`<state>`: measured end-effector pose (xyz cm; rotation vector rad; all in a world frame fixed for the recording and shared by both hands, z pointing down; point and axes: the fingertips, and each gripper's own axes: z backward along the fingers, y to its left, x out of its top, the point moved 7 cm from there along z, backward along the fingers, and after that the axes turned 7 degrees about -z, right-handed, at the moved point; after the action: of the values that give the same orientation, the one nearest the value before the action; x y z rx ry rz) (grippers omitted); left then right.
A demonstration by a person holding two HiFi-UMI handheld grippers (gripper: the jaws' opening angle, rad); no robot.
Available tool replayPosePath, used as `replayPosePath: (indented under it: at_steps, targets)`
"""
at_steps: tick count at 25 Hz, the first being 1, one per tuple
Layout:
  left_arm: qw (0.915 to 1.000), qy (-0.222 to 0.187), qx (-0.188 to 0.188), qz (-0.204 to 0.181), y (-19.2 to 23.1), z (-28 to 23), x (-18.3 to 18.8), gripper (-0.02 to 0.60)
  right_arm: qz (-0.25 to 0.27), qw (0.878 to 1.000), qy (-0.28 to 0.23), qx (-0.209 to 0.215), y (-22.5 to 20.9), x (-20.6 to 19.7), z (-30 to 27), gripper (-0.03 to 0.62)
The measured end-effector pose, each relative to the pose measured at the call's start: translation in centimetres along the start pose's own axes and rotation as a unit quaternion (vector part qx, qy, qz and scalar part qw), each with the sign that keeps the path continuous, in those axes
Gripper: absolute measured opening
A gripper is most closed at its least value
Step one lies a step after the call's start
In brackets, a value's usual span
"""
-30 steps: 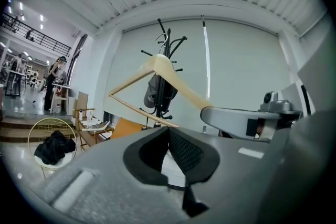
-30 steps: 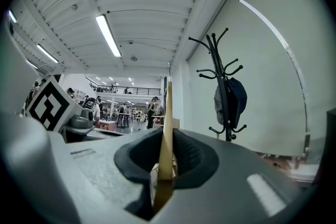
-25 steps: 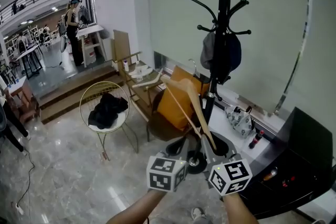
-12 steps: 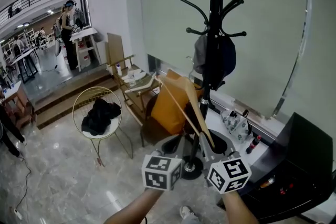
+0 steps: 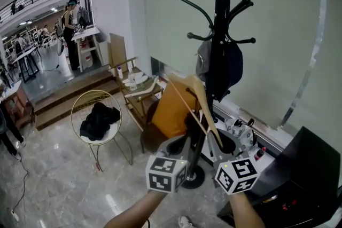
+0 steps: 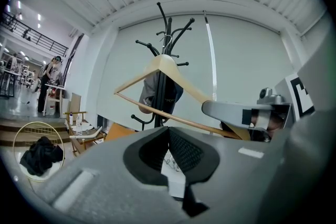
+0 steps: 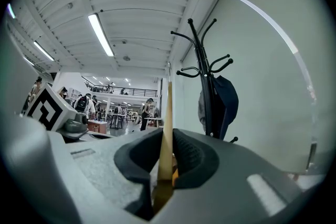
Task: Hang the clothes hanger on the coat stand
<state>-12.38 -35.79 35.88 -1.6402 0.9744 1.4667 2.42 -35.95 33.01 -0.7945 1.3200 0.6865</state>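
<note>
A wooden clothes hanger (image 5: pixel 195 107) is held up in front of the black coat stand (image 5: pixel 219 24), its upper end overlapping the pole. My right gripper (image 5: pixel 215 142) is shut on one lower end of the hanger; in the right gripper view the wood (image 7: pixel 166 118) runs up between the pads. My left gripper (image 5: pixel 179 143) hovers just left of it, jaws together with nothing between them. In the left gripper view the hanger (image 6: pixel 169 67) crosses in front of the coat stand (image 6: pixel 163 34). A dark cap or bag (image 5: pixel 223 64) hangs on the stand.
A gold wire chair with black clothing (image 5: pixel 99 117) stands at left on the marble floor. An orange seat (image 5: pixel 170 109) and a wooden folding chair (image 5: pixel 133 85) sit behind the stand's base. A black cabinet (image 5: pixel 307 168) is at right. A person (image 5: pixel 72 18) stands far back.
Both grippers and the hanger have drifted a little nearer the coat stand's pole, and the view has shifted. The grip on the hanger is unchanged.
</note>
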Motion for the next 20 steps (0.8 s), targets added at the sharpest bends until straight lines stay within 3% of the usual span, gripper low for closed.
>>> replayPosePath:
  at_steps: [20]
  targets:
    - [0.9999,-0.005,-0.004,-0.013,1.3,-6.4,1.9,0.005,0.004,1.0,-0.014,-0.009,-6.2,2.8,-4.9,0.054]
